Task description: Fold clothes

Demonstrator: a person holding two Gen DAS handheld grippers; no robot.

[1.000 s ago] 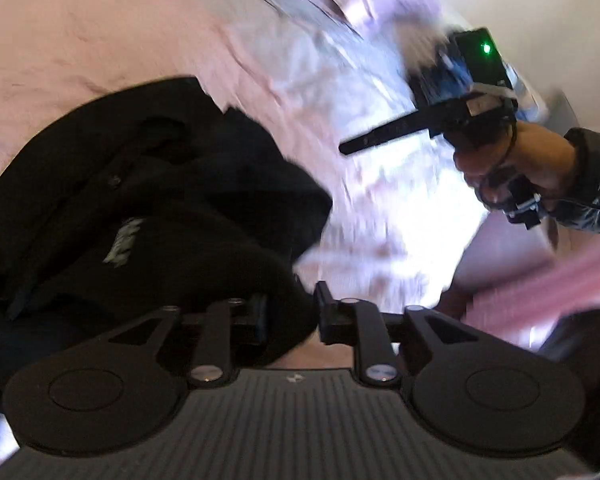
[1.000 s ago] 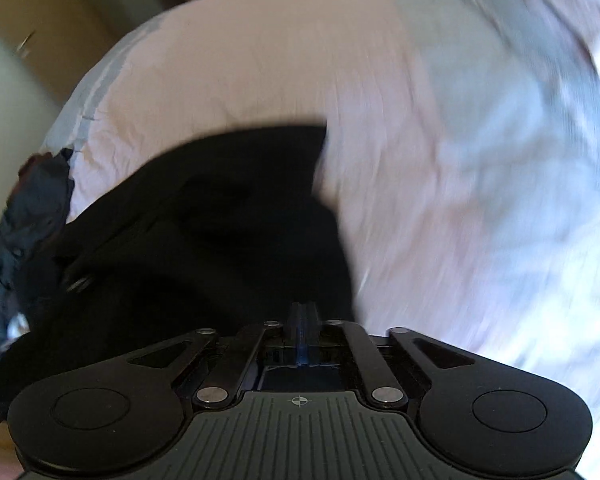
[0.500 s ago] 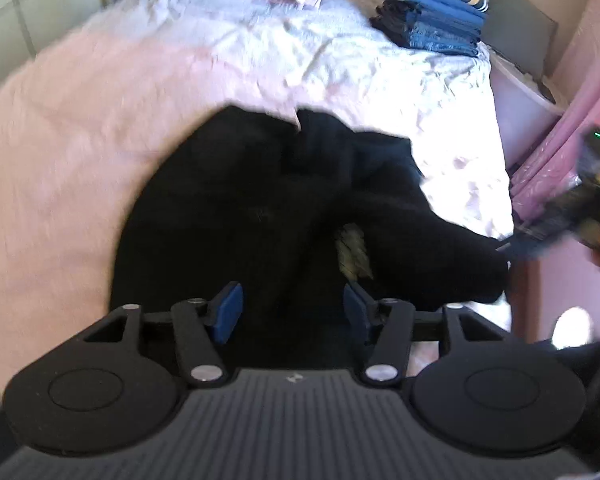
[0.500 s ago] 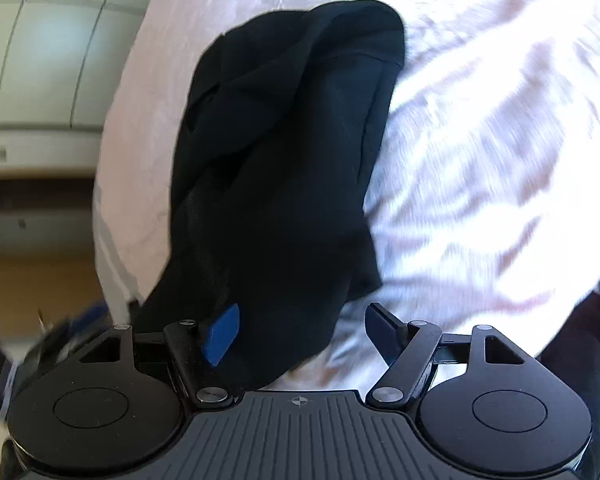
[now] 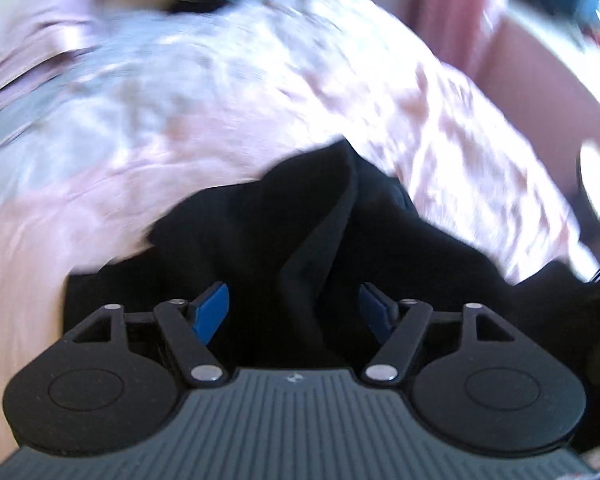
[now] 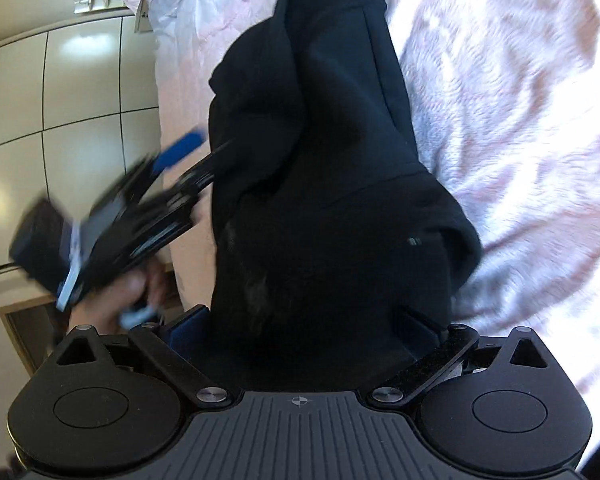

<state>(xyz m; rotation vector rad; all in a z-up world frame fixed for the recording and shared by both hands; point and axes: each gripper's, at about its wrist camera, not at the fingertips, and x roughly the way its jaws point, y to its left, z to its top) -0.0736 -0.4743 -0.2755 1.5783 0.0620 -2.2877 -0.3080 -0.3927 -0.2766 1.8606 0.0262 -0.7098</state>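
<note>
Garment (image 6: pixel 324 184): black, bunched on pink bedsheet (image 6: pixel 520 92) | left gripper (image 5: pixel 294 308): jaws wide, level above cloth | right gripper (image 6: pixel 304 328): jaws wide, straddling cloth at 6 o'clock | hand (image 6: pixel 112 300): 8 o'clock, gripping handle

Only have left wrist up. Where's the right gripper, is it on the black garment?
Observer: The right gripper is open, with its jaws either side of a bunched end of the black garment, not shut on it.
Operator: Garment flat?
Observer: No. The right wrist view shows it crumpled in a long heap on the pink bedsheet.
Operator: Left gripper visible there?
Observer: Yes, blurred. The left gripper is at the garment's side edge, and a hand holds it from below.
</note>
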